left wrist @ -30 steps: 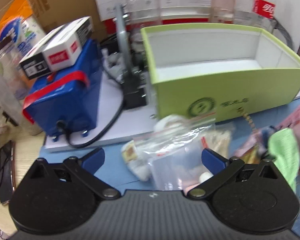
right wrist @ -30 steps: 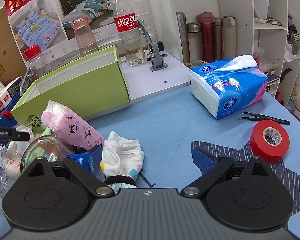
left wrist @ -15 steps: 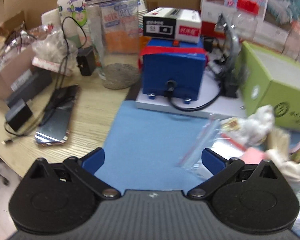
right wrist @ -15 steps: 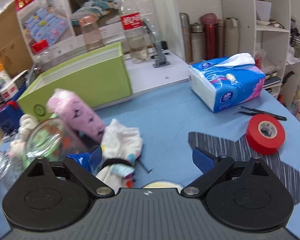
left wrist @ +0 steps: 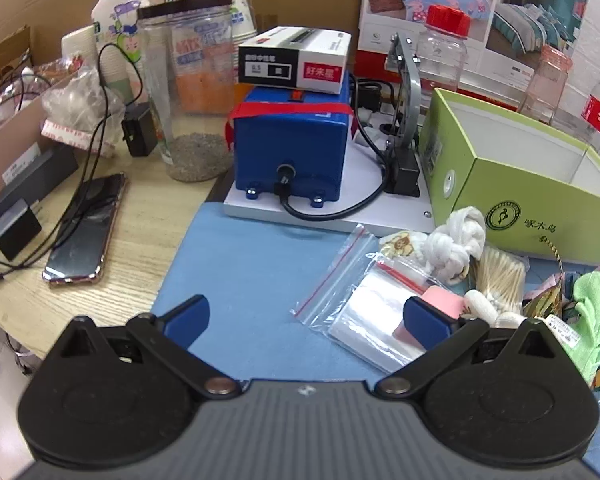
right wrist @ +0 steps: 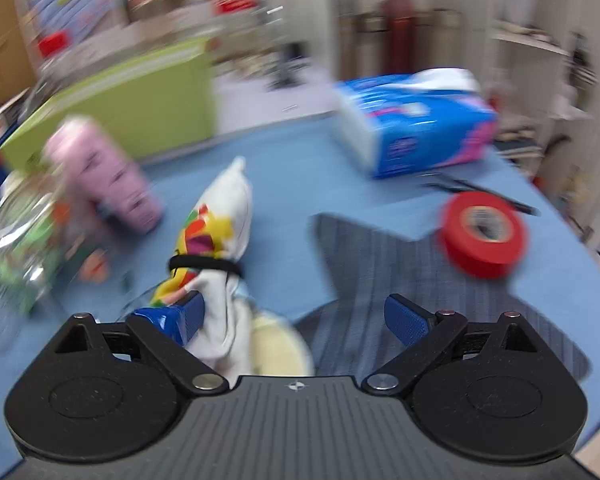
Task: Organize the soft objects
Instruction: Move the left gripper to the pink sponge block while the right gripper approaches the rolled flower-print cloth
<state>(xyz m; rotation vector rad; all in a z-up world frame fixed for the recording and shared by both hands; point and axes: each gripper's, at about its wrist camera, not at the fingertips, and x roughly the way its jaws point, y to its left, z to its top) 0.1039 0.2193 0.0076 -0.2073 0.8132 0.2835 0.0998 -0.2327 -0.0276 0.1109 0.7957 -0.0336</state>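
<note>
The left gripper is held with its fingers spread wide and nothing between them, above the blue mat near the mat's left edge. Beside its right fingertip, clear zip bags are seen lying flat on the mat, with a pink pad partly under them. A knotted white cloth and a bundle of cotton swabs are found against the front wall of the green box, and a green cloth is crumpled at the mat's right edge. The right gripper is likewise seen parted, not clamped; a white sock with coloured print, bound by a black band, is draped against its left finger and stretched forward over the mat. That view is blurred. A pink pack is seen left of the sock, a tissue pack toward the far right edge, and a red tape roll at the right edge.
</note>
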